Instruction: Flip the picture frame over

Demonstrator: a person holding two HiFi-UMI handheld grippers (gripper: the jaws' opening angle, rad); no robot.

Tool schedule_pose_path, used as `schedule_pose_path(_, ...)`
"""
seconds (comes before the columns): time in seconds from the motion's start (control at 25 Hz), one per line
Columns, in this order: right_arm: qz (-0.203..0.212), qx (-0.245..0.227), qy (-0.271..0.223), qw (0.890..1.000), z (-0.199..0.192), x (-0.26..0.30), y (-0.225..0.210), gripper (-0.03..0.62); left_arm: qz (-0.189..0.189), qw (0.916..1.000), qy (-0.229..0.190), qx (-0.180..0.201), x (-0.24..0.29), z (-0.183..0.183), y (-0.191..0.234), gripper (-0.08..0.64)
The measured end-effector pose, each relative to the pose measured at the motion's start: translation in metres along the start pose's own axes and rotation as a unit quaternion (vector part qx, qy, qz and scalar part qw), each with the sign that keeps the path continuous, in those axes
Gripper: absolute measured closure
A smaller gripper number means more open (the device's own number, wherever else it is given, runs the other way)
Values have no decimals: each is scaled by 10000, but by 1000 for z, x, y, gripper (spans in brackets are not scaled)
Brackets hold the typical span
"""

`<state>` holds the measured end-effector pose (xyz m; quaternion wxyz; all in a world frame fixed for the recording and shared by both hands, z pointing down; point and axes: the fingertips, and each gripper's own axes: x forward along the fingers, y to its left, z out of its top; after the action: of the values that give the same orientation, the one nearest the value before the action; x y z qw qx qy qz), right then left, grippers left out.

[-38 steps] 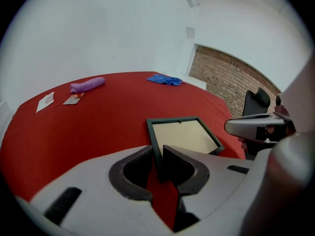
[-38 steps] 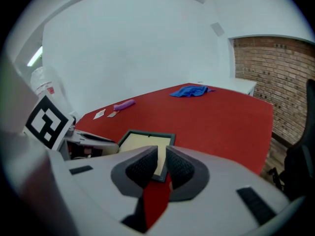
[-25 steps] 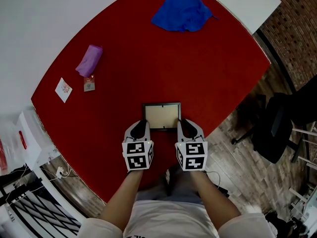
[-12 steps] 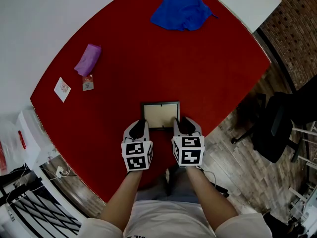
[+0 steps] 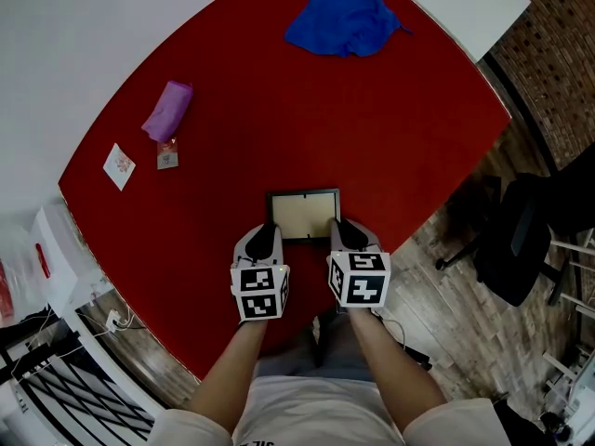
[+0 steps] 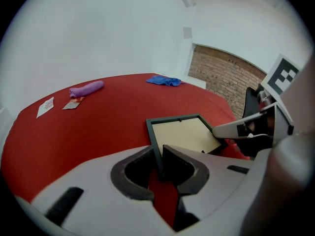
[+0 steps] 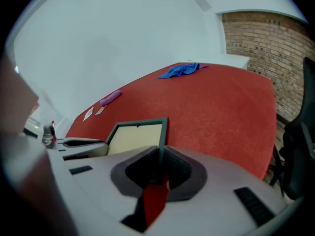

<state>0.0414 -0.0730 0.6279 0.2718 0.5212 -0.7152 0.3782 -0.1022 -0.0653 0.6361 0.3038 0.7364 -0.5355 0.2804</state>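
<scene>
Two grips: my left hand-held gripper (image 5: 268, 234) pinches the picture frame (image 5: 303, 215) by its left rail, right hand-held gripper (image 5: 340, 230) its right rail.

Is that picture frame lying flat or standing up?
Lying down: the picture frame is on the red table, cream side up. Left claw and right claw each pinch a side edge; whether slightly lifted, cannot tell.

Soft, even light over the big red cloth-covered table (image 5: 390, 156), shadows barely there. The wooden plank floor (image 5: 456, 282) right of it is dim. Both gripper views fisheye hard, with black corners and a blurry foreground.
</scene>
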Motion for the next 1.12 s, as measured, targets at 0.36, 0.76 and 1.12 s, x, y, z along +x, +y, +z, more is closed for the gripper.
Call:
schedule_pose_path(0.36, -310, -1284, -831, 9877, 53, -49, 28, 549, -362, 9992, -55, -161, 0, 5, -13, 499)
schedule_pose_path(0.76, 12, -1656, -1399, 9762, 80, -86, 85, 569, -556, 9982, -27, -240, 0, 6, -24, 529)
schedule_pose_path(1.12, 369, -1696, -1433, 9743, 81, -90, 119, 571, -915, 9946, 132, -479, -4, 7, -16, 551)
